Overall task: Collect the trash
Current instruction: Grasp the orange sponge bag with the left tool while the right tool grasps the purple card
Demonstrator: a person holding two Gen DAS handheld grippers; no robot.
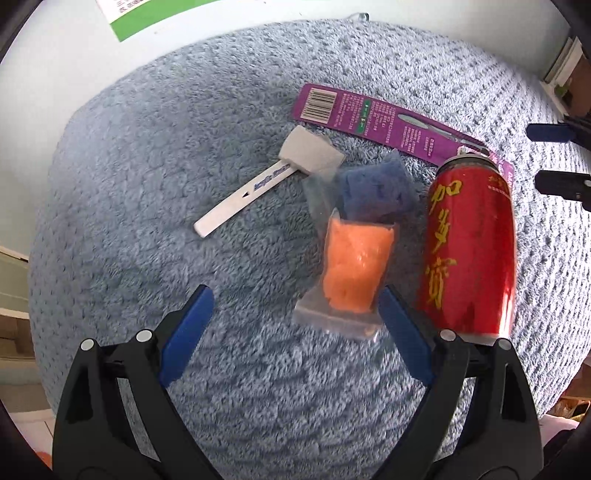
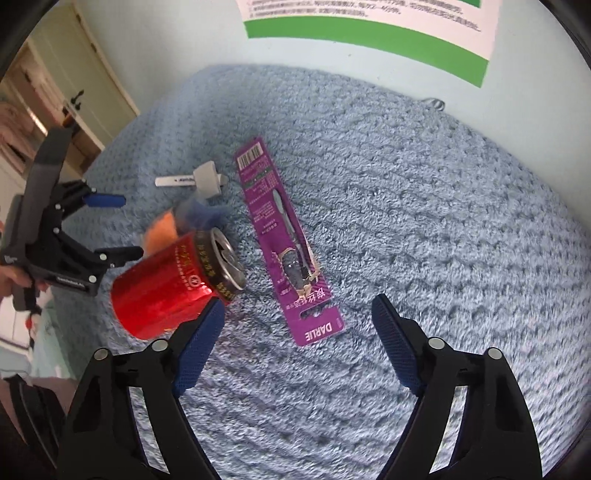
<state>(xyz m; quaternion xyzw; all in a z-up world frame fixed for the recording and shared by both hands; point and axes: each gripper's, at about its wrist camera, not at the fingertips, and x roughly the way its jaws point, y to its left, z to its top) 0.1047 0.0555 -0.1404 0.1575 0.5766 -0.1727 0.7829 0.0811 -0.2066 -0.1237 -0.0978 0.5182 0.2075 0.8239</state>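
Note:
On a blue-grey fluffy mat [image 1: 155,155] lie a red drink can [image 1: 469,251] on its side, a clear packet with orange and blue contents [image 1: 354,258], a white stick with a grey foam head [image 1: 258,184] and a purple toothbrush card [image 1: 391,122]. My left gripper [image 1: 295,317] is open and empty, its right finger beside the packet's near end. My right gripper [image 2: 299,332] is open and empty over the mat, with the can [image 2: 170,288] by its left finger and the purple card [image 2: 284,240] ahead. The left gripper [image 2: 114,229] also shows at the right wrist view's left edge.
A white wall with a green-edged poster [image 2: 369,33] stands behind the mat. Cupboard doors [image 2: 85,81] are at the far left. The right gripper's fingers [image 1: 554,133] show at the right edge of the left wrist view.

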